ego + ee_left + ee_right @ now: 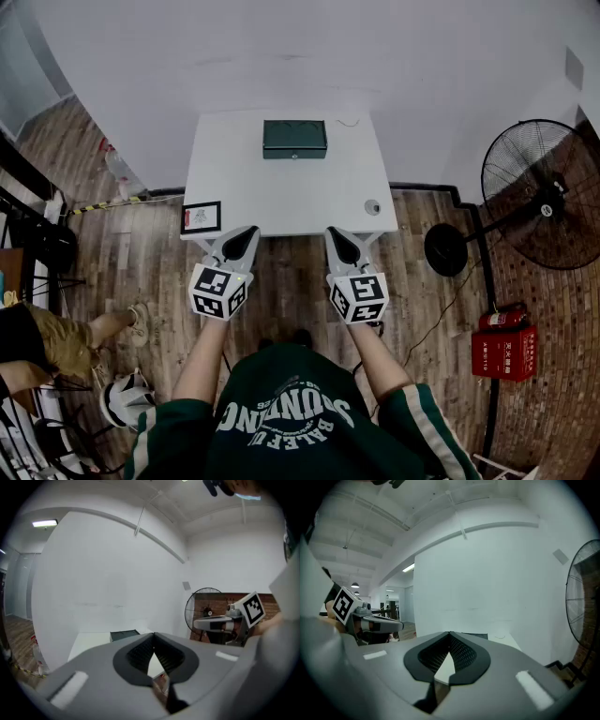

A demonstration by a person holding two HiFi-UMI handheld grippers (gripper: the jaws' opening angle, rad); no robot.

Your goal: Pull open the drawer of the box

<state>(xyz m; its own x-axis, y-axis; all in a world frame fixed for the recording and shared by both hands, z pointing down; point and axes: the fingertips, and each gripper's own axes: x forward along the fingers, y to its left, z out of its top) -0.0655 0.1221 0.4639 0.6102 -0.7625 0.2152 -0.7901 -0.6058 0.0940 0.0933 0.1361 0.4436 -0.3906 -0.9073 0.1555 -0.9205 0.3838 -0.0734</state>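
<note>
Head view puts the dark green box (294,139) dead ahead near the far edge of the table (281,202), broadside to me, equally far from my left gripper (246,234) and right gripper (339,239), both pinched closed, empty.

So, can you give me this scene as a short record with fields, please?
box: dark green, far middle of table
drawer: looks shut
left gripper: jaws together, empty, at near table edge
right gripper: same, beside it
contact with box: none
also: frame on near left corner; fan on floor, right
</note>
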